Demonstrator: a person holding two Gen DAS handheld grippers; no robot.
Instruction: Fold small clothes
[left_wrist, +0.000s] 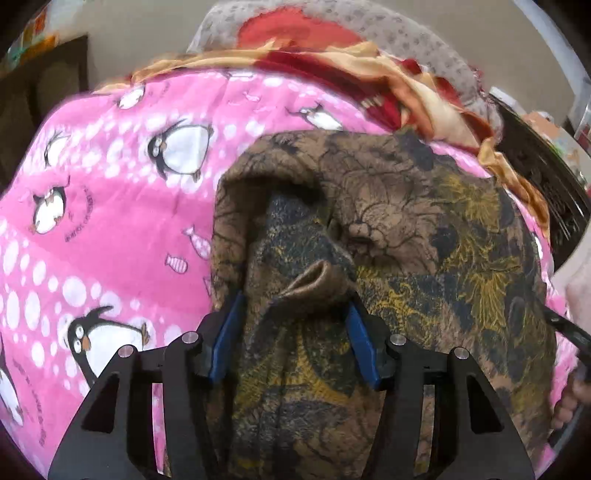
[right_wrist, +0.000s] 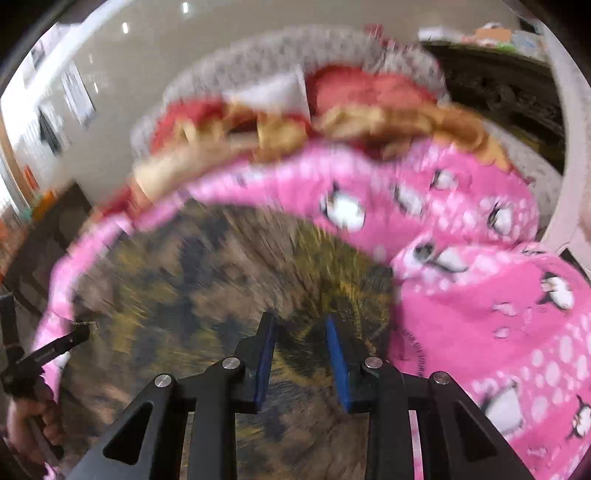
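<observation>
A small brown garment with a yellow and black print (left_wrist: 424, 236) lies on a pink penguin blanket (left_wrist: 110, 221). In the left wrist view my left gripper (left_wrist: 295, 295) has its jaws spread wide around a bunched fold of the garment, the blue pads (left_wrist: 227, 332) beside the cloth without pinching it. In the blurred right wrist view my right gripper (right_wrist: 300, 321) is open and empty just above the garment (right_wrist: 207, 295), with a gap between its blue pads (right_wrist: 338, 365).
A red and orange cloth (left_wrist: 332, 55) and a grey patterned cushion (left_wrist: 406, 37) lie behind the blanket (right_wrist: 480, 314). A dark piece of furniture (left_wrist: 535, 155) stands at the right. The other gripper's handle and a hand (right_wrist: 29, 387) show at the left edge.
</observation>
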